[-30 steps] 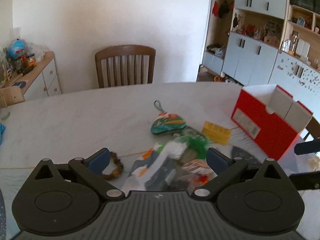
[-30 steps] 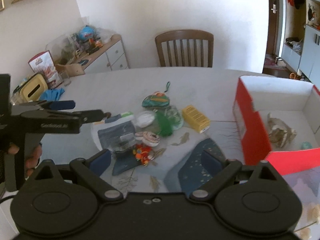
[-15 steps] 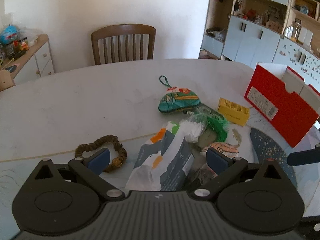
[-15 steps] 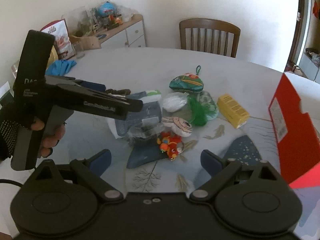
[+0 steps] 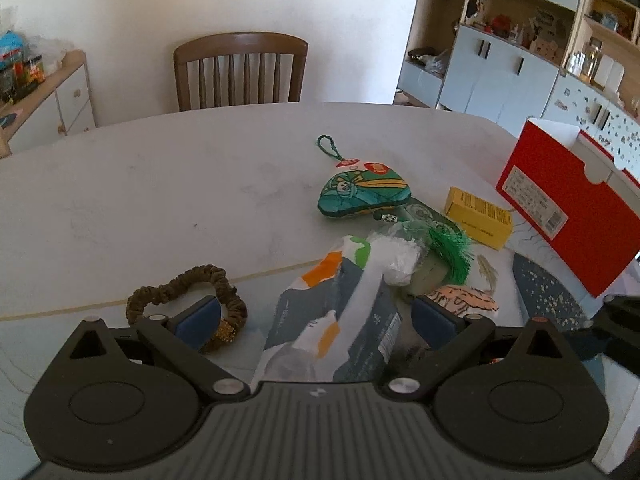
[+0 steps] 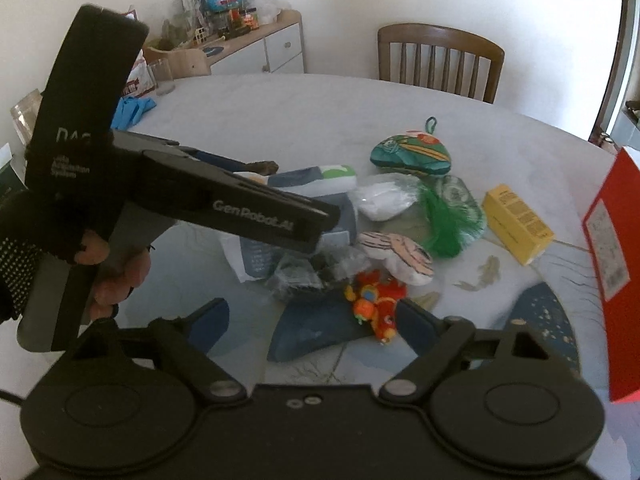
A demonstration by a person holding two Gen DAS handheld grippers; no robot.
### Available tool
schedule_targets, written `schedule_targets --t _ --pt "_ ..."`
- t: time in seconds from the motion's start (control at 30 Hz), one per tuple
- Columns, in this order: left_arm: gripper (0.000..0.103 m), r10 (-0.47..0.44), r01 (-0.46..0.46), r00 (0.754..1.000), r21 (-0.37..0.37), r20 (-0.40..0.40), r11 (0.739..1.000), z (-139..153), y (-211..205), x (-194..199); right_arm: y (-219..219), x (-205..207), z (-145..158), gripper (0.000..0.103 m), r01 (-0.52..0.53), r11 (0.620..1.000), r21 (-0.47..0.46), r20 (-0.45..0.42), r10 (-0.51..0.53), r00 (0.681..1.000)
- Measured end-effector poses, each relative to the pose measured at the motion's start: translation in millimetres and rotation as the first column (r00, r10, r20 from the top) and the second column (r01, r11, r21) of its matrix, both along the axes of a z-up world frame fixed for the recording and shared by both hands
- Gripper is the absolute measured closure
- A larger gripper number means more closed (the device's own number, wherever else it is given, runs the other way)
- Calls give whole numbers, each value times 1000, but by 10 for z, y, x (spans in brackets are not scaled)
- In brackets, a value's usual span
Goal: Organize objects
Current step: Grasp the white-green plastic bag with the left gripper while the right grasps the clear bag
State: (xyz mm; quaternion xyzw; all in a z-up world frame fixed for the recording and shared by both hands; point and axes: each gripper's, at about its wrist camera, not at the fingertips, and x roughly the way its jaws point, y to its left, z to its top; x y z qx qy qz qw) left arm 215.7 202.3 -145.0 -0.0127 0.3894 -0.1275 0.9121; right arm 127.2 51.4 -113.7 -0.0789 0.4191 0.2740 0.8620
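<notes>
Daylight washes a plain white wall (image 5: 200,4), and a brown slat-back wooden chair (image 5: 240,70) sits tucked against the far edge of the pale marbled bench (image 5: 160,184). On the left stands a low white sideboard (image 6: 260,46) with a cluttered wooden top; on the right, pale blue-grey cabinets (image 5: 500,68) with open shelving above.

Black handheld left gripper (image 6: 224,172) — white lettering, blue-padded fingers (image 5: 198,316) — gripped in a fingerless dotted black glove (image 6: 16,256).
</notes>
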Motion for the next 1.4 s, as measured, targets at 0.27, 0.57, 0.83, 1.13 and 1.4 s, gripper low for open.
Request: schedule_targets --t 0.27,0.57,0.83,1.13,1.4 --pt "16 8 -8 1000 -43 -6 999 -23 33 10 113 121 -61 27 21 1000 17 -26 -20 999" --pt "47 -6 4 999 -62 -32 998 -56 27 -14 160 222 -127 47 51 999 8 -60 -50 997" --pt "67 -6 4 999 -52 -44 999 -29 0 -76 142 212 -110 67 55 998 3 -46 -55 997" --pt "71 14 -16 999 -65 -35 998 73 -11 -224 117 106 -1 76 29 999 17 14 -29 999" --pt "71 56 -57 998 -98 -12 994 315 36 -413 -54 -25 177 77 26 998 52 44 -29 999"
